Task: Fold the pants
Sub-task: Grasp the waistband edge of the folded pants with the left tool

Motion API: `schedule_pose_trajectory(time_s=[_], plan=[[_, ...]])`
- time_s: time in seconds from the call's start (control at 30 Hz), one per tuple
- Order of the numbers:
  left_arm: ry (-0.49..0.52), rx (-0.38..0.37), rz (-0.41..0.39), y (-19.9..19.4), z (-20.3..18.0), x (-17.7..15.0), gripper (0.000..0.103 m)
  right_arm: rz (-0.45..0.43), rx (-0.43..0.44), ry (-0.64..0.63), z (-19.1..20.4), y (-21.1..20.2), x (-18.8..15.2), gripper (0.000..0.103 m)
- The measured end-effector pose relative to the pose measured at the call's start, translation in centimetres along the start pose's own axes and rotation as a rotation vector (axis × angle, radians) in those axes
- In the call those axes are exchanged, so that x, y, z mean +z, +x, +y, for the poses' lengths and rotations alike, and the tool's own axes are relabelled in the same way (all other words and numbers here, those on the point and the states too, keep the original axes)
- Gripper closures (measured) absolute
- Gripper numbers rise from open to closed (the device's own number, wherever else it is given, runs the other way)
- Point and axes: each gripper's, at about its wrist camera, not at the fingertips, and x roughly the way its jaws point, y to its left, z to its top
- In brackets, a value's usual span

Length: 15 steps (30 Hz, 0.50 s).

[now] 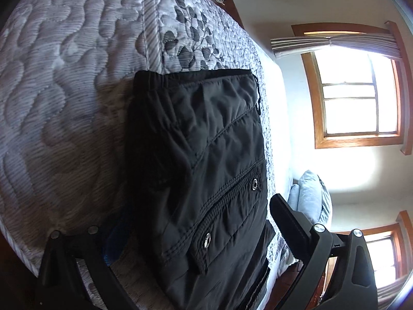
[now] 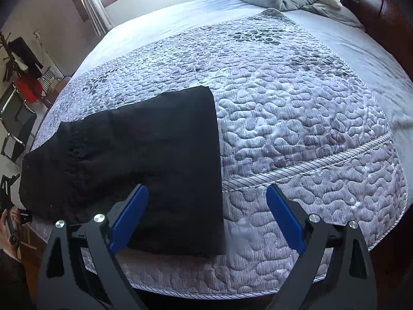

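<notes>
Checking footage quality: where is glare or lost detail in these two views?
Left wrist: the window is blown out, glare washing the wall; pants keep their seams. Right wrist: pants are nearly featureless black; quilt is sharp. Both bend at the edges.

Daylight pours through the window (image 1: 358, 103) at right in the left wrist view, blown out to white and spilling glare over the wall (image 1: 343, 170) below it. The pants (image 1: 201, 168) show seams and folds there, but in the right wrist view they (image 2: 144, 160) sink to near featureless black. The quilt (image 2: 296, 118) is evenly lit and sharp. Both frames bow strongly, with dark corners and slight softness at the edges.
</notes>
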Motion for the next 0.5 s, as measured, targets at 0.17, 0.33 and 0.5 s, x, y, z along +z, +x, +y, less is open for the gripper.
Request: schedule_pose_trajectory(time_s=[0.17,0.33,0.5], plan=[[0.008,0.039,-0.005,0.9,-0.8,0.1,0.004,0.009,-0.005,0.005,0.1,0.3,0.1,0.01],[0.012,0.109,-0.011,1.3,-1.2,-0.2,0.035,0.019,-0.011,-0.01,0.2,0.7,0.1,0.01],[0.056,0.141,-0.019,0.9,-1.6,-1.1,0.059,0.029,-0.011,-0.015,0.1,1.1,-0.1,0.01]])
